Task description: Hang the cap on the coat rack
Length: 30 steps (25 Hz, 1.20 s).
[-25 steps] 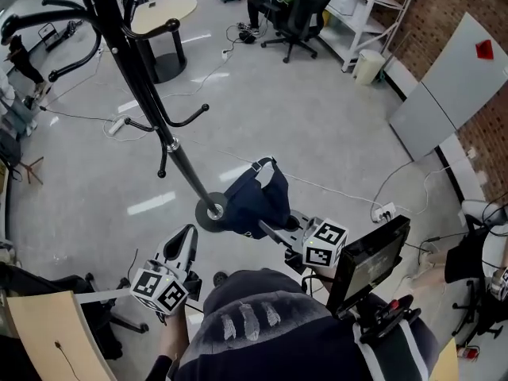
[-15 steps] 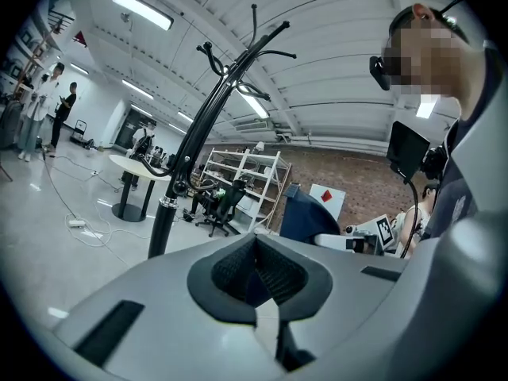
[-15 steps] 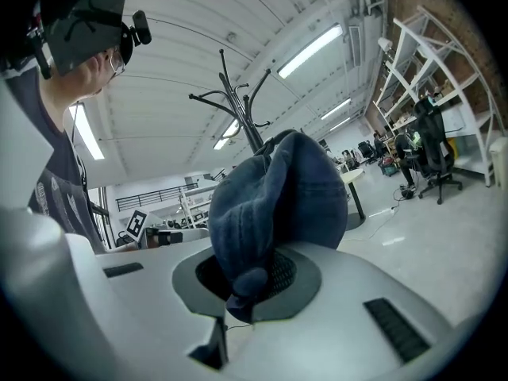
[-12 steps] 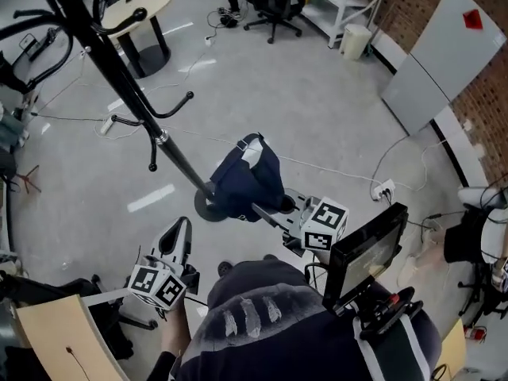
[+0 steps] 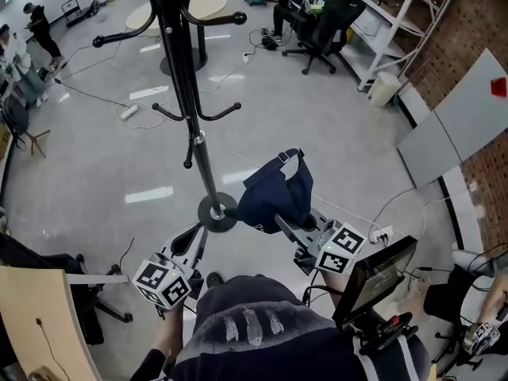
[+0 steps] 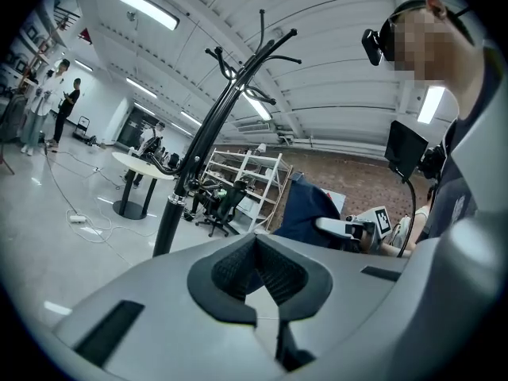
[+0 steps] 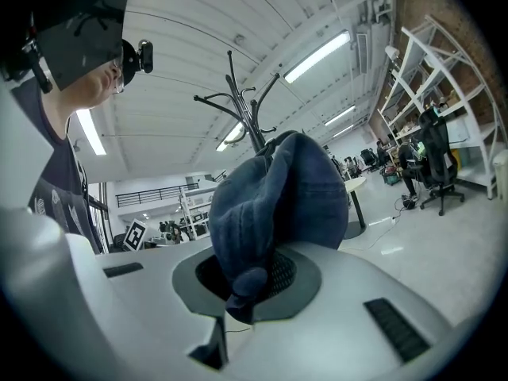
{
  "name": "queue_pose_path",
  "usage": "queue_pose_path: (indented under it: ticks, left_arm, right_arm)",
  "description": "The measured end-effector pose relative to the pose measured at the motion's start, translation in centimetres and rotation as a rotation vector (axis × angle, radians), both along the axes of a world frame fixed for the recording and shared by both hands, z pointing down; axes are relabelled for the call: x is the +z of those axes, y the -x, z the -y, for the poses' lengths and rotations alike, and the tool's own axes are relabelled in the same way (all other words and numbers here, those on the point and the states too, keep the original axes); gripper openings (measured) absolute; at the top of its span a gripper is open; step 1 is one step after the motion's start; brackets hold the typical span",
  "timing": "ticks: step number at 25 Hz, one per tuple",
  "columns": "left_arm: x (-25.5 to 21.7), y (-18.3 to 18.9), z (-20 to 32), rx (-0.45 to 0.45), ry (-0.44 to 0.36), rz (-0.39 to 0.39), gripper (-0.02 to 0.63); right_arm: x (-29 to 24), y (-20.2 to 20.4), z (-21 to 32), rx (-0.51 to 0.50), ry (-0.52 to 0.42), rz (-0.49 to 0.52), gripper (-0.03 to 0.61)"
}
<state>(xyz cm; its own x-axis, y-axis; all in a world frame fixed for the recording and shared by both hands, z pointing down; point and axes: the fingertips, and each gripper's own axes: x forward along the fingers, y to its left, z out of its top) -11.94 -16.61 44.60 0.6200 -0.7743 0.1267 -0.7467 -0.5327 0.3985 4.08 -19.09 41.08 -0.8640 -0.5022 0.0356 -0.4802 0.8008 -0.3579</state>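
Observation:
A navy cap [image 5: 278, 193] hangs in the air from my right gripper [image 5: 279, 221], which is shut on its edge; in the right gripper view the cap [image 7: 278, 197] bulges up from between the pads of the right gripper [image 7: 250, 280]. The black coat rack [image 5: 190, 94] stands just left of the cap, its round base [image 5: 216, 211] on the floor and its hooks spreading at the top. The rack's hooks [image 7: 250, 125] show behind the cap. My left gripper [image 5: 198, 235] is low at the left, near the base, shut with nothing in it [image 6: 255, 248].
A round table [image 5: 198, 6], a person on an office chair [image 5: 317, 22] and shelves [image 5: 397, 6] lie beyond the rack. Cables and a power strip [image 5: 129, 111] cross the floor. White boards [image 5: 444, 125] lean on the brick wall. A wooden chair [image 5: 40, 316] is at lower left.
My right gripper has risen with the cap still in it. The head view has swung, so the rack now stands more upright and central. The left gripper has shifted slightly.

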Motion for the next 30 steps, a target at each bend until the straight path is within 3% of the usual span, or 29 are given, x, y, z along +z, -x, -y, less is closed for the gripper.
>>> queue_pose_path:
  ticks: [10, 23, 30]
  left_arm:
    - [1.6, 1.1, -1.6, -0.031, -0.019, -0.01, 0.006]
    - [2.9, 2.5, -3.2, -0.026, -0.06, -0.006, 0.006]
    - [4.9, 2.1, -4.3, -0.023, -0.056, -0.017, 0.006]
  right_arm:
    - [-0.6, 0.3, -0.2, 0.009, -0.054, -0.024, 0.015]
    - [-3.8, 0.7, -0.4, 0.01, -0.217, -0.057, 0.015]
    - [-3.7, 1.1, -1.2, 0.0, -0.248, -0.046, 0.015]
